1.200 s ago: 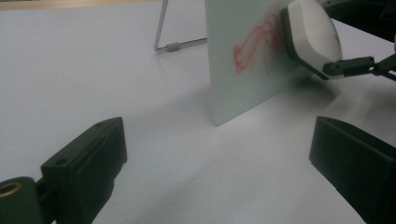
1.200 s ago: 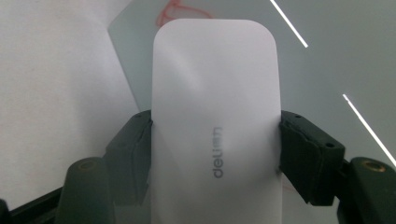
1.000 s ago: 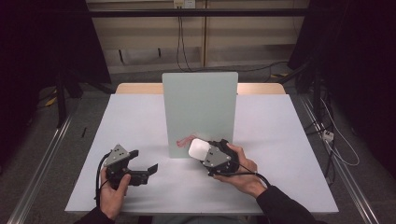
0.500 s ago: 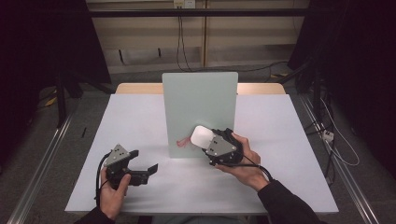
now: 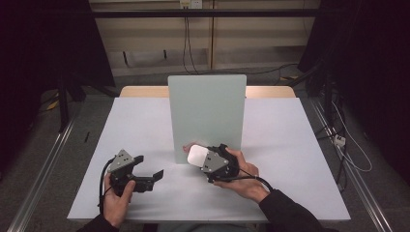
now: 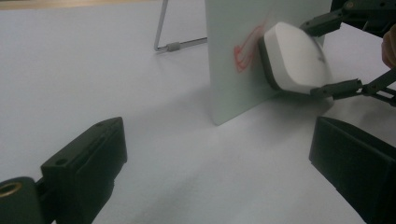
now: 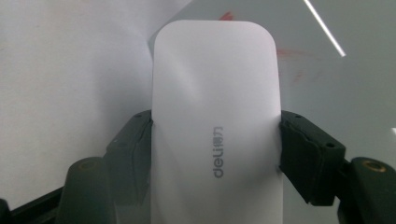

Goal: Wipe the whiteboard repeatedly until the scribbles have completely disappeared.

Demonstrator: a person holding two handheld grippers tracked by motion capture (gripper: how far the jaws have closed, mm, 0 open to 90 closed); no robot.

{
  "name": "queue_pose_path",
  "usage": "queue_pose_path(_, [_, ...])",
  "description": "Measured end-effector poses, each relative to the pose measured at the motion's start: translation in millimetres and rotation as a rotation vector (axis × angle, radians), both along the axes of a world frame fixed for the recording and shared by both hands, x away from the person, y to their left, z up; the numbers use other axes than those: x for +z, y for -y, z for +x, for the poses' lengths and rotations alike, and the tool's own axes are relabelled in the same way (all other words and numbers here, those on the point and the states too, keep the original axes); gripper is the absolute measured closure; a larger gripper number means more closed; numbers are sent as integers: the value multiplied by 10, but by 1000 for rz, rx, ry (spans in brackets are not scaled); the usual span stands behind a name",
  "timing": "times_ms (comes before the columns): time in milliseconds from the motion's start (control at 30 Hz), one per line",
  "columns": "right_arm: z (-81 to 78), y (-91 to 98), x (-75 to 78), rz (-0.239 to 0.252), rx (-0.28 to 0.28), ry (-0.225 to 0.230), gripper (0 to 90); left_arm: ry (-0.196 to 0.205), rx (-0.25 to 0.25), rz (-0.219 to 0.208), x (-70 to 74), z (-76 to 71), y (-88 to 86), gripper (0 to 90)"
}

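Wiping looks under way: the right hand-held gripper (image 5: 199,157) is clenched on a white rounded-rectangle plastic whiteboard eraser (image 5: 197,155), grey "deli" logo on its back, both pads pinching its long sides in the right gripper view (image 7: 215,140). Eraser sits at centre of the high view, its dark felt face pressed against the lower part of the pale green upright board (image 5: 208,116) standing on a wire stand mid-table. In the left gripper view the eraser (image 6: 295,58) is at upper right, touching the board (image 6: 233,84) right beside a red marker scribble (image 6: 243,53). Red strokes remain to the left of the eraser there, and faint red traces show upper right of the eraser in the right gripper view (image 7: 292,53), so my read is the job is partway at best: contact made, marks not cleared. Left to do: sweep across the remaining red, then check the board face. Left hand-held gripper (image 5: 153,176) sits lower left in the high view, low over the white table (image 5: 290,145), jaws spread wide, grasping nothing, well apart from the board. Can't tell how much of the scribble the eraser itself covers.
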State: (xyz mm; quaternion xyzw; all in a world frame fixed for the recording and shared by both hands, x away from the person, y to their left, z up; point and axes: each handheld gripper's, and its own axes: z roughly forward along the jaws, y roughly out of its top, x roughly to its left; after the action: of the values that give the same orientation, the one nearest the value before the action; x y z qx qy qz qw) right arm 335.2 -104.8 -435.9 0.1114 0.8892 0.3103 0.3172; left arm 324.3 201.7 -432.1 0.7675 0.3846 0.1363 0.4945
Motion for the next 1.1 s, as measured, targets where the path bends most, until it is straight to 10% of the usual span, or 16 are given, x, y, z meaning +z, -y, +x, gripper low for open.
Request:
queue_pose_path(200, [2, -10, 1, -5, 3, -9, 316, 0, 0, -1, -1, 2, -2, 42])
queue_pose_path(633, [78, -30, 272, 54, -64, 116, 315, 0, -1, -1, -1, 1, -4, 42])
queue_pose_path(1100, [19, -264, 30, -1, 4, 54, 316, -2, -2, -2, 2, -3, -9, 42])
